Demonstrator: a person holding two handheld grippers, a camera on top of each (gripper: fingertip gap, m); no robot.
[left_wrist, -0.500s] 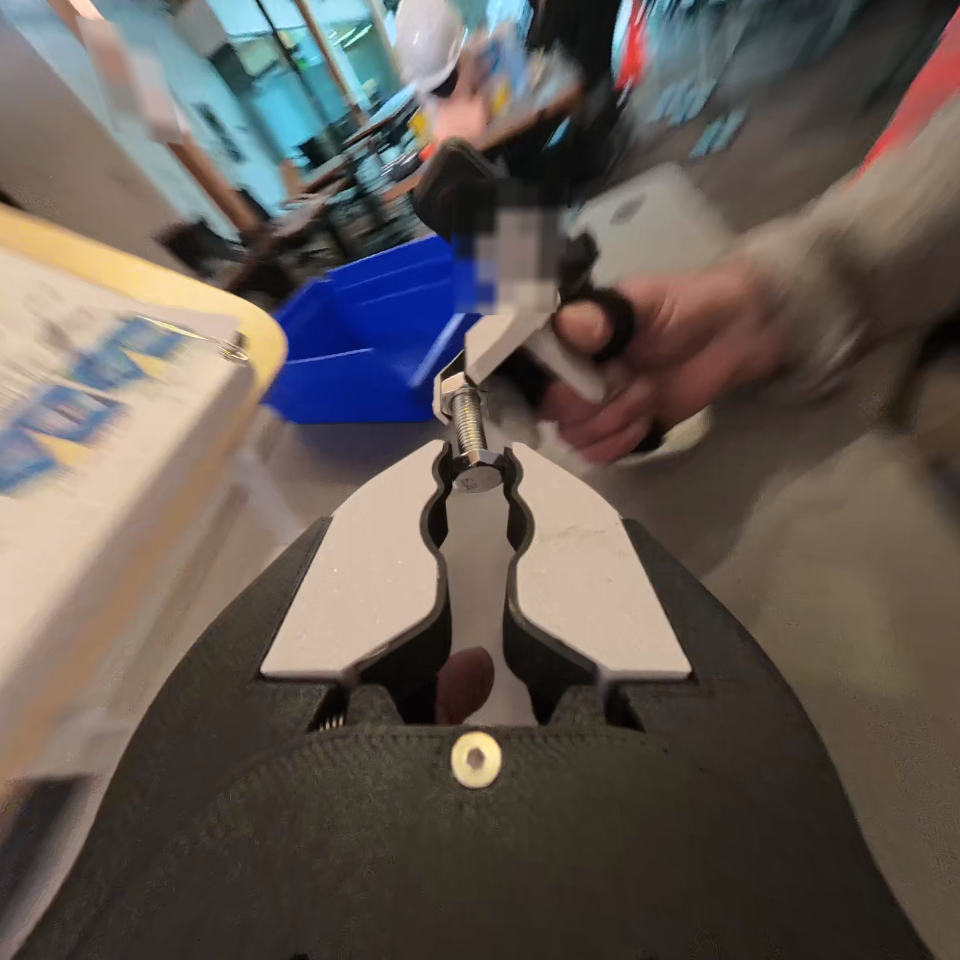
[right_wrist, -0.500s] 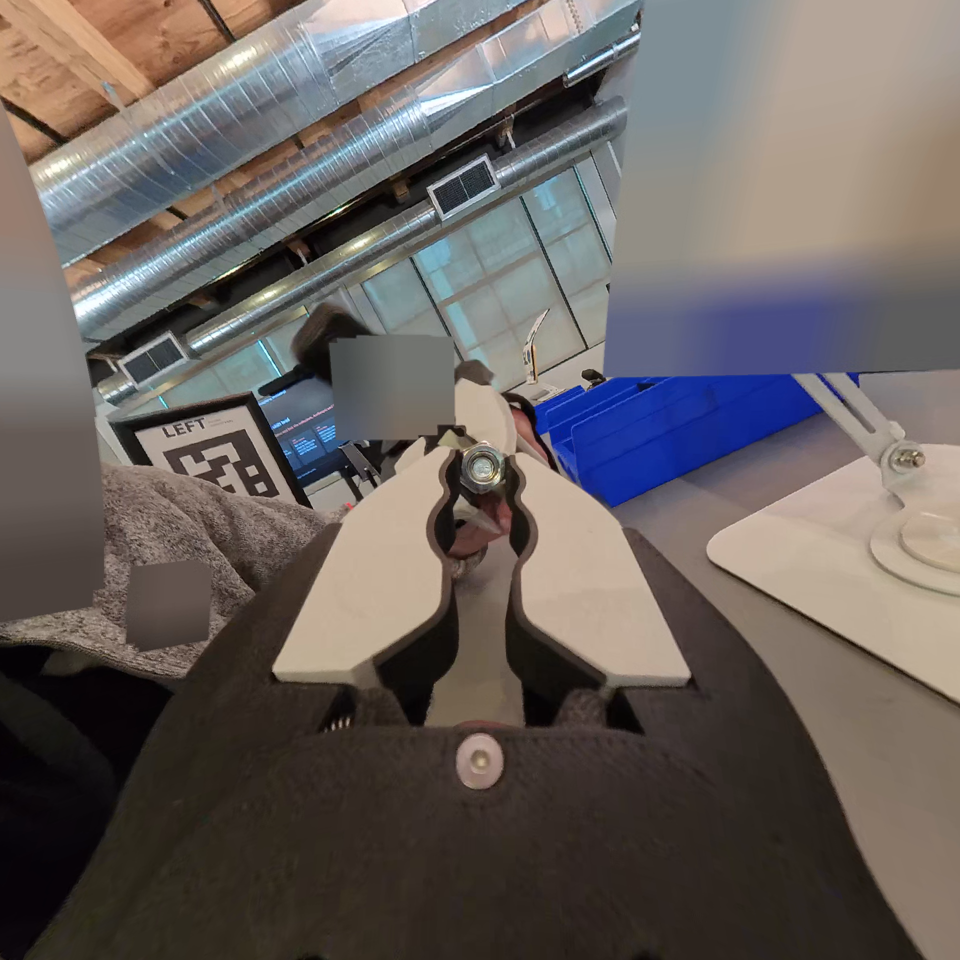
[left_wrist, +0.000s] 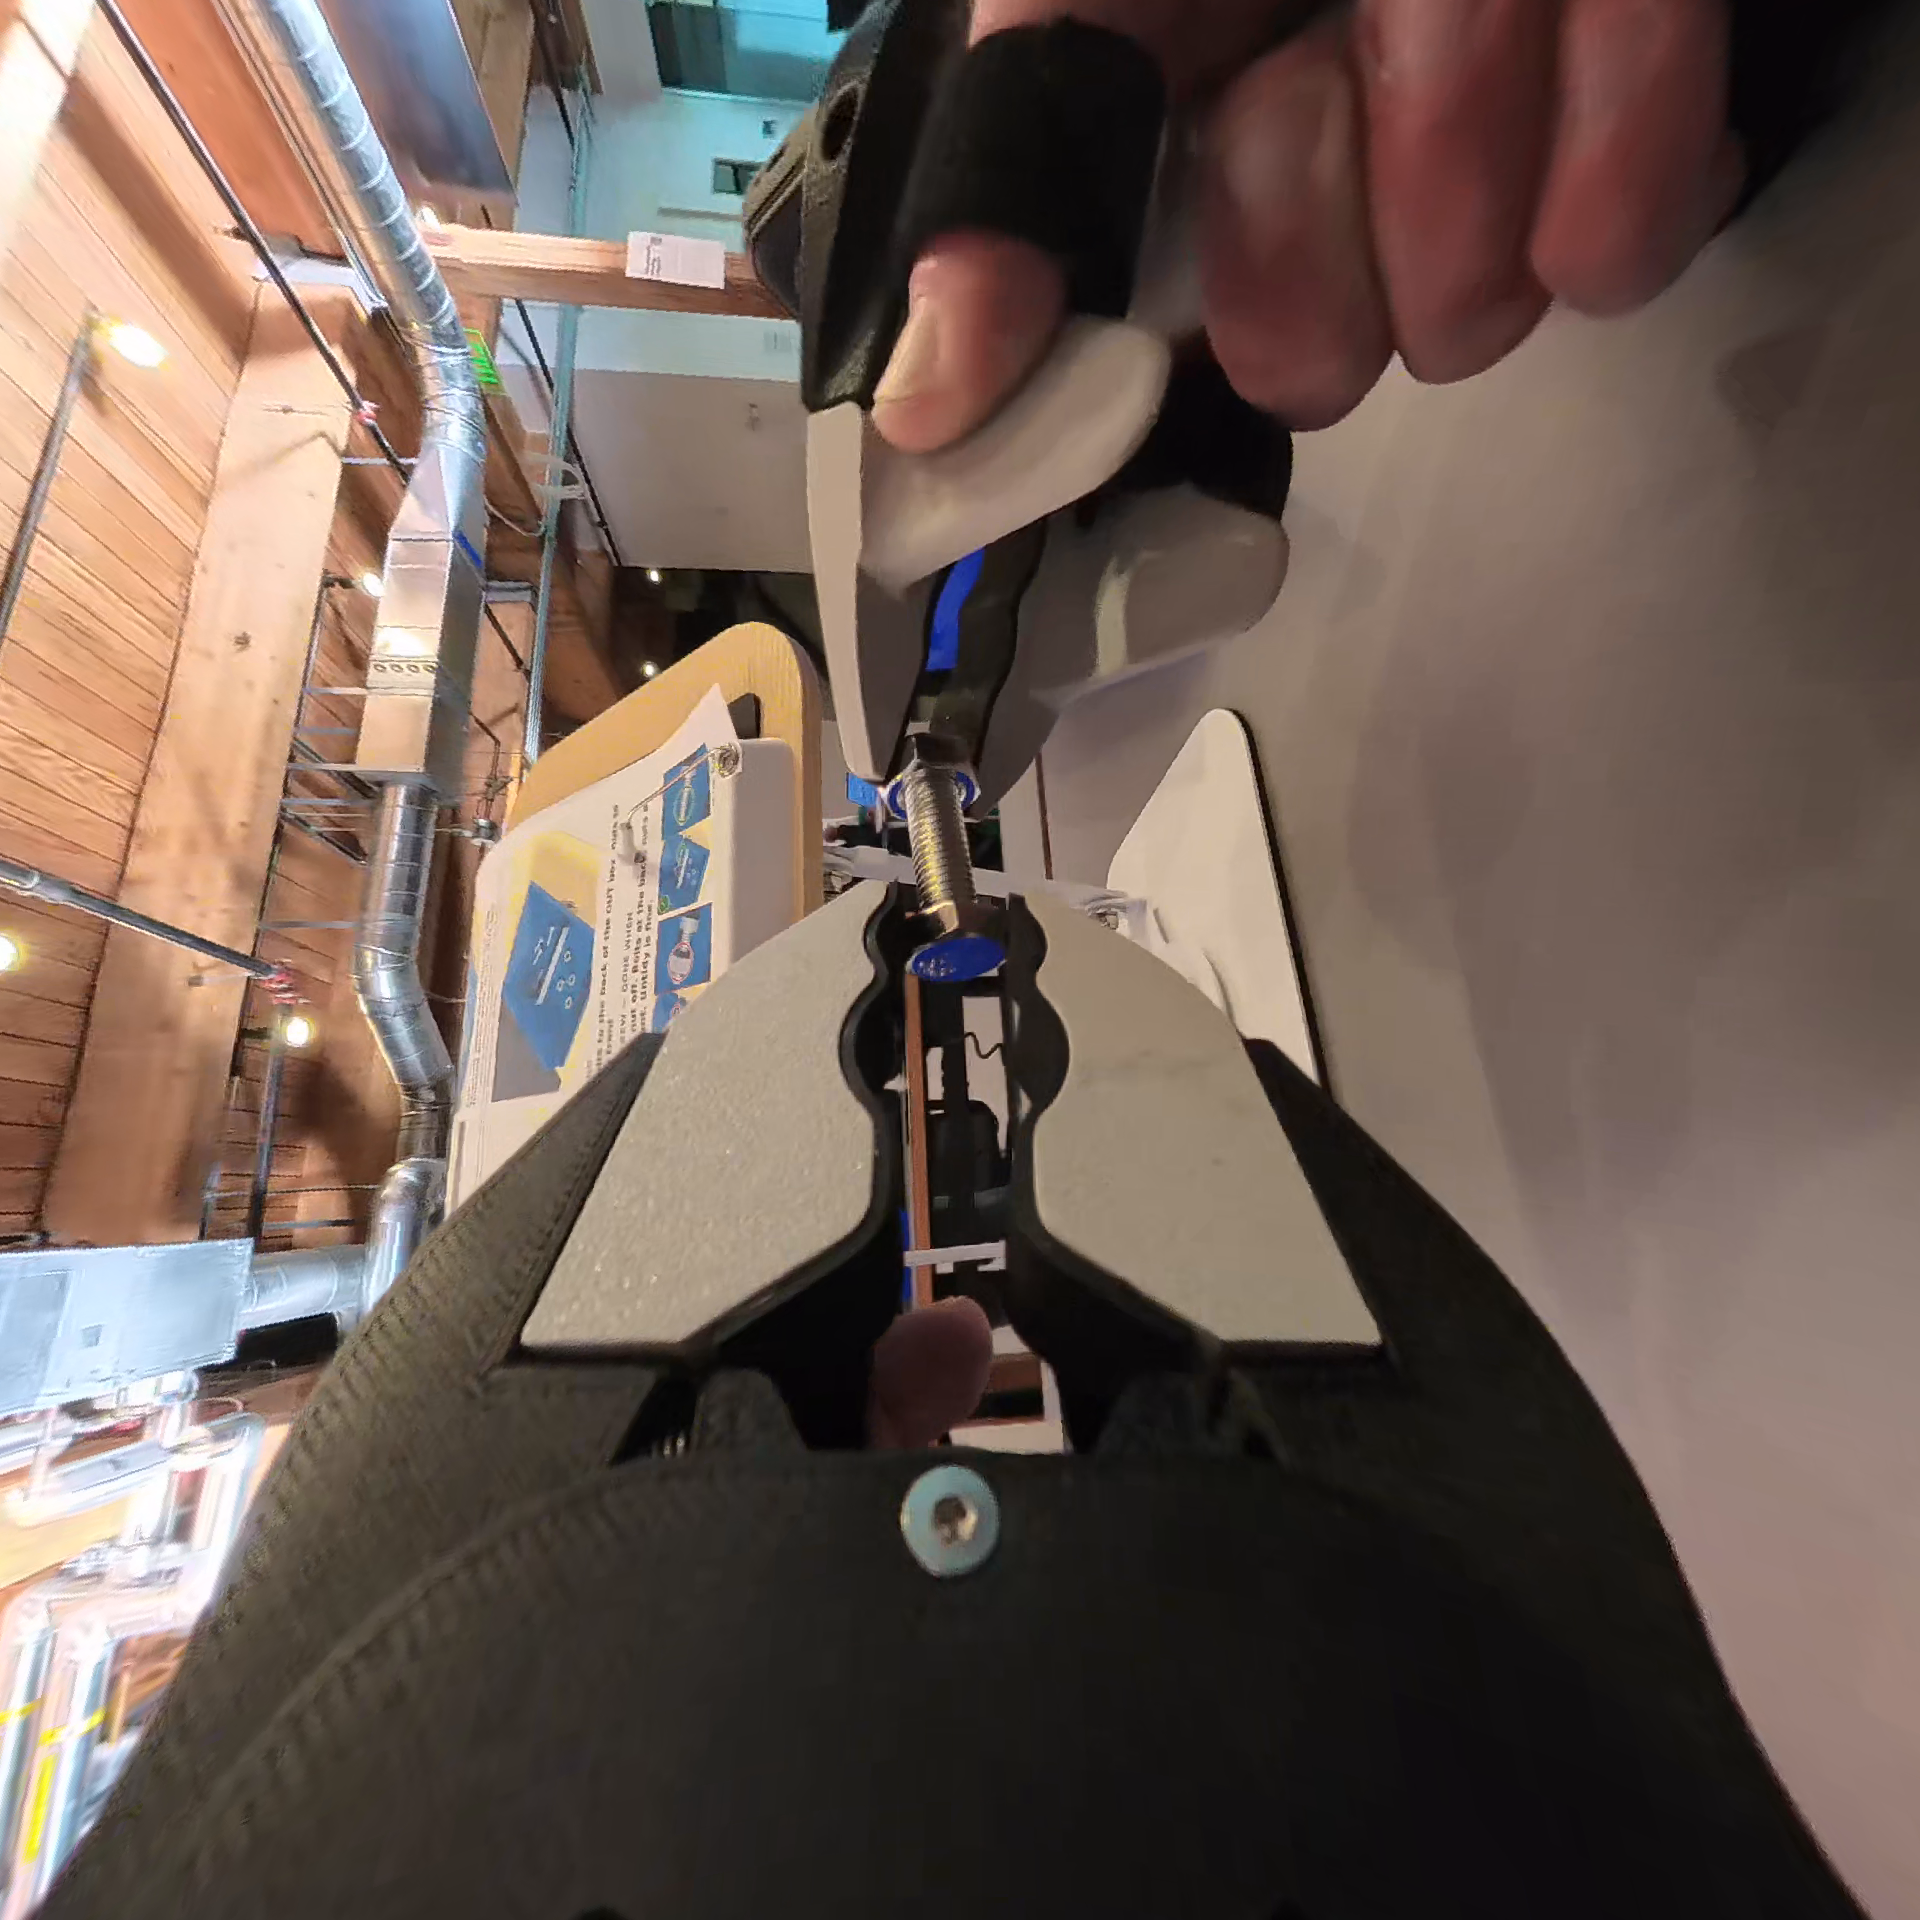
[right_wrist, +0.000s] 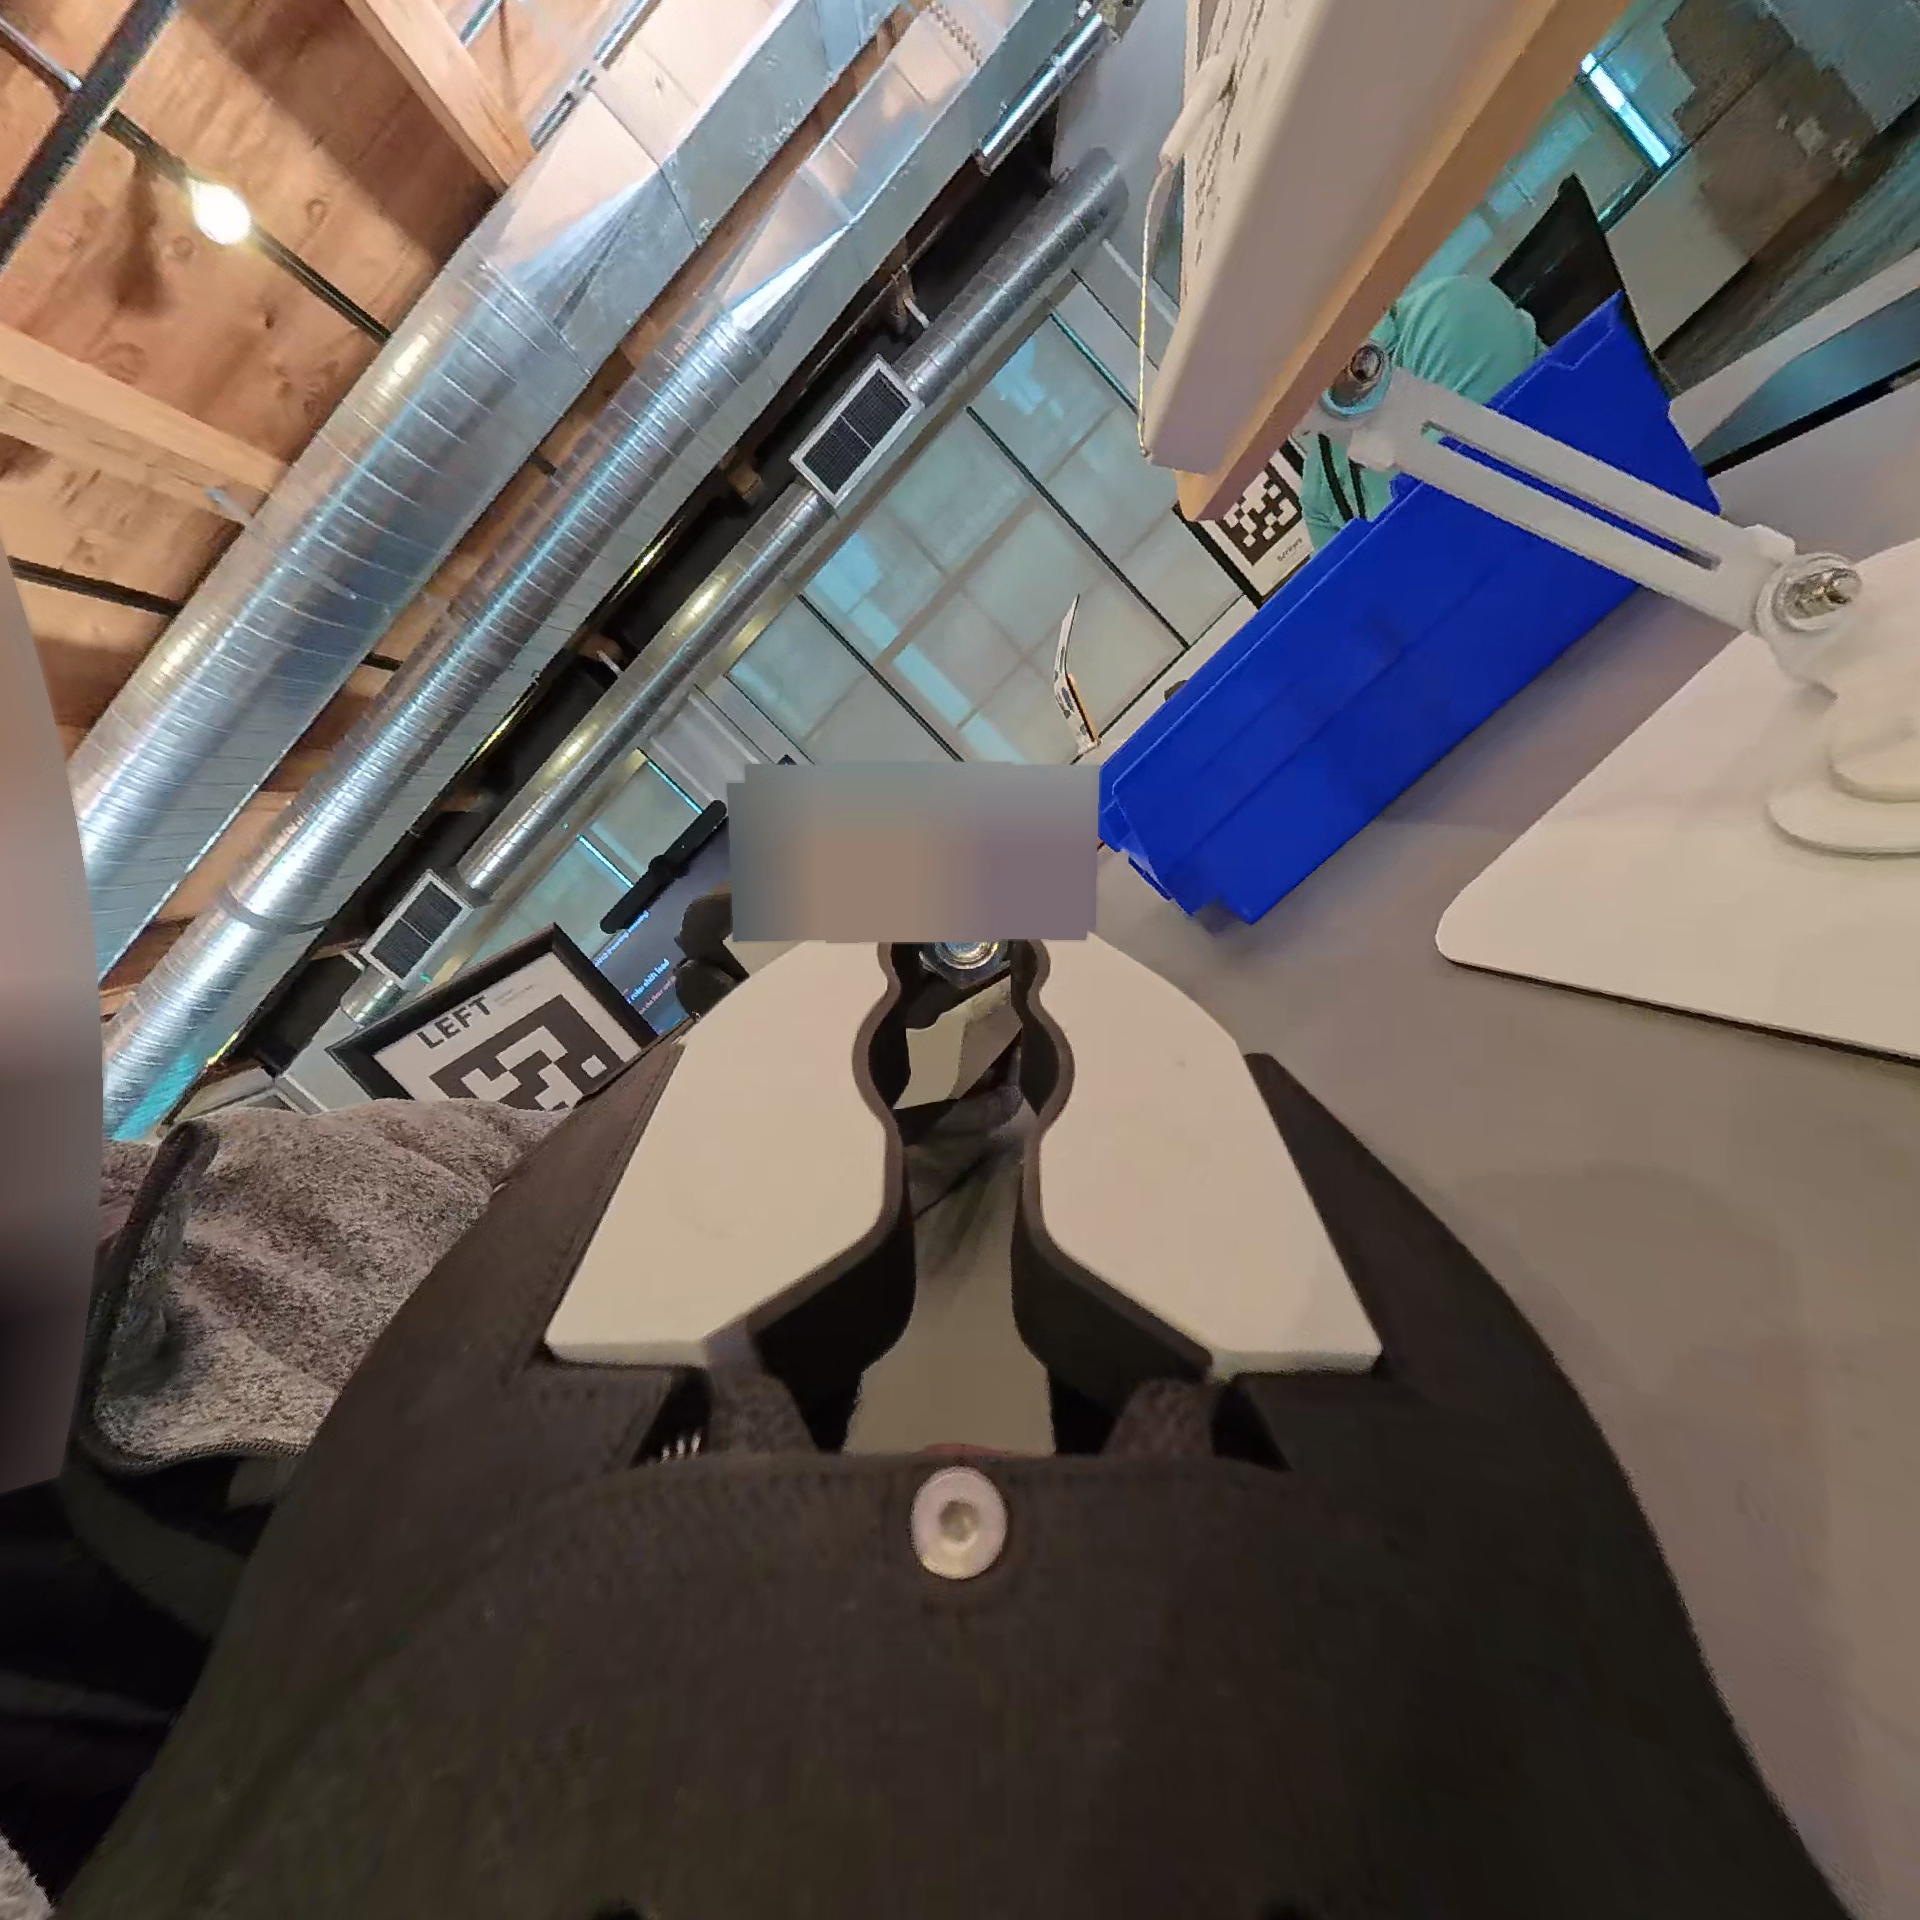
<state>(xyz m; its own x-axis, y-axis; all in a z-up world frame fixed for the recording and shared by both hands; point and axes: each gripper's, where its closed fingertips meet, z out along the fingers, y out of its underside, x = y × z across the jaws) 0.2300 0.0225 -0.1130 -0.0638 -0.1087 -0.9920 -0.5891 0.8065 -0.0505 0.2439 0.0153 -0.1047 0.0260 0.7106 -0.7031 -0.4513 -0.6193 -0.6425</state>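
My left gripper (left_wrist: 951, 925) is shut on the hex head of a steel bolt (left_wrist: 935, 831); the threaded shank points away from me. The other end of the shank goes into a nut (left_wrist: 923, 792), which sits between the fingertips of my right gripper (left_wrist: 925, 743), held in a hand just ahead. In the right wrist view my right gripper (right_wrist: 961, 961) is shut on that nut (right_wrist: 961, 954), seen end-on between the two tips. A blurred patch covers what lies just beyond it. Both grippers are held in the air above a grey table (right_wrist: 1558, 1299).
A blue bin (right_wrist: 1403, 665) stands on the table at the back. A white stand base (right_wrist: 1662, 935) with a slotted arm (right_wrist: 1558, 499) carries a board with a printed sheet (left_wrist: 623, 914). A framed marker card (right_wrist: 509, 1049) stands at the left, beside a grey sleeve (right_wrist: 291, 1247). Only a small space, under 4 cm, lies between the two pairs of fingers.
The left wrist view has rolled about a quarter turn and the right view has tilted. Both grippers keep their hold on bolt and nut.
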